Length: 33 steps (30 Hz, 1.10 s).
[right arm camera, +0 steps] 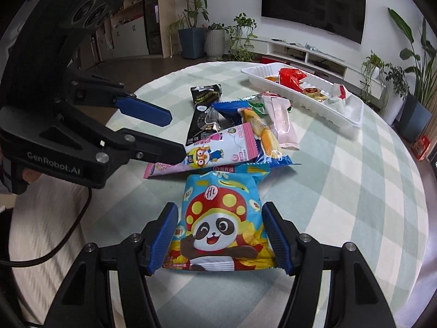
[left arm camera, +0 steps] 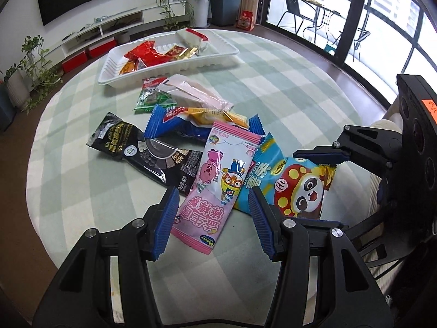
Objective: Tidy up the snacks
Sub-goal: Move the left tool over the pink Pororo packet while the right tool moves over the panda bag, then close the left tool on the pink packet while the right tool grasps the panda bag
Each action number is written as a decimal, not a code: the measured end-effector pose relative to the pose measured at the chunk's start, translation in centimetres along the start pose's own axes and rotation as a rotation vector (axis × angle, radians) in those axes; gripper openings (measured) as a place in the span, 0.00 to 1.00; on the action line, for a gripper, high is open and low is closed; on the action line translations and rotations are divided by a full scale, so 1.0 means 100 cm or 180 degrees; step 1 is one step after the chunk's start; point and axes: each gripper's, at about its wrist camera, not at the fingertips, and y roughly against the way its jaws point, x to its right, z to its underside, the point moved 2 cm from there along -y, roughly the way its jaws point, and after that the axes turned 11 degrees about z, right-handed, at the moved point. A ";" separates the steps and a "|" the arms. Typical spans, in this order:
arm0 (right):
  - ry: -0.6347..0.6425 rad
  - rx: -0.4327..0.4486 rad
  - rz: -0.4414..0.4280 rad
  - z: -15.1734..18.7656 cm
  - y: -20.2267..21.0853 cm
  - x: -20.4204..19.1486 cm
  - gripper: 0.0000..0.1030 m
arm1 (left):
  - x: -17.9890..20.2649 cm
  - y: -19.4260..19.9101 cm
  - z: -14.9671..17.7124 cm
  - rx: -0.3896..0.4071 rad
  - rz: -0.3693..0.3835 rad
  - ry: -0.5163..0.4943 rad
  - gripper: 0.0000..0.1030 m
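A pile of snack packets lies on the round checked table [left arm camera: 286, 87]. My left gripper [left arm camera: 214, 207] is open, its fingers either side of the near end of a pink cartoon packet [left arm camera: 215, 180]. My right gripper [right arm camera: 220, 218] is open around a blue panda packet [right arm camera: 221, 218], which also shows in the left wrist view [left arm camera: 295, 180]. The pink packet shows in the right wrist view [right arm camera: 207, 154] under the left gripper's fingers [right arm camera: 144, 112]. A white tray [left arm camera: 191, 63] at the far side holds several red and gold packets; it also shows in the right wrist view [right arm camera: 352, 114].
A black packet [left arm camera: 147, 150], a blue packet [left arm camera: 177, 125], a yellow one [left arm camera: 215, 114], a pale pink one [left arm camera: 196, 93] and a green one [left arm camera: 153, 98] lie between the grippers and the tray. Potted plants [right arm camera: 191, 13], a TV [right arm camera: 314, 5] and a low cabinet stand beyond the table.
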 end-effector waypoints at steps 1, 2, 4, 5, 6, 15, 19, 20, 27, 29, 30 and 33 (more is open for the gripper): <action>0.0014 -0.0003 0.0018 0.000 -0.001 -0.001 0.65 | 0.000 -0.003 0.000 -0.0023 -0.0010 -0.0012 0.49; 0.0038 -0.0006 0.0049 0.001 -0.002 -0.002 0.65 | 0.000 -0.006 0.000 -0.0041 -0.0030 -0.0025 0.49; 0.0073 -0.0004 0.0069 0.001 -0.004 -0.004 0.65 | -0.001 -0.012 0.000 -0.0075 -0.0036 -0.0034 0.49; 0.0081 0.0005 0.0084 0.001 -0.004 -0.004 0.65 | -0.002 -0.015 0.000 -0.0090 -0.0031 -0.0029 0.49; 0.0091 0.0009 0.0095 0.001 -0.004 -0.004 0.65 | -0.002 -0.017 -0.001 -0.0102 -0.0032 -0.0031 0.49; 0.0086 0.0022 0.0121 0.004 -0.004 0.000 0.59 | -0.011 -0.030 -0.005 -0.0085 0.0032 0.0075 0.49; 0.0051 0.0038 0.0117 0.004 0.000 0.003 0.55 | -0.017 -0.033 -0.005 -0.0063 0.0163 0.0216 0.49; 0.0045 0.0037 0.0118 0.004 0.000 0.004 0.53 | -0.019 -0.033 -0.006 -0.0054 0.0180 0.0244 0.48; -0.0057 0.0036 0.0097 0.006 0.002 0.012 0.50 | -0.018 -0.032 -0.005 -0.0044 0.0274 0.0292 0.34; -0.0092 0.0049 0.0096 0.007 0.004 0.014 0.48 | -0.020 -0.031 -0.005 -0.0031 0.0294 0.0333 0.33; -0.0106 0.0046 0.0089 0.007 0.004 0.015 0.47 | -0.019 -0.031 -0.005 -0.0025 0.0298 0.0337 0.32; -0.0154 0.0059 0.0076 0.008 0.006 0.018 0.44 | -0.018 -0.029 -0.004 -0.0014 0.0327 0.0349 0.29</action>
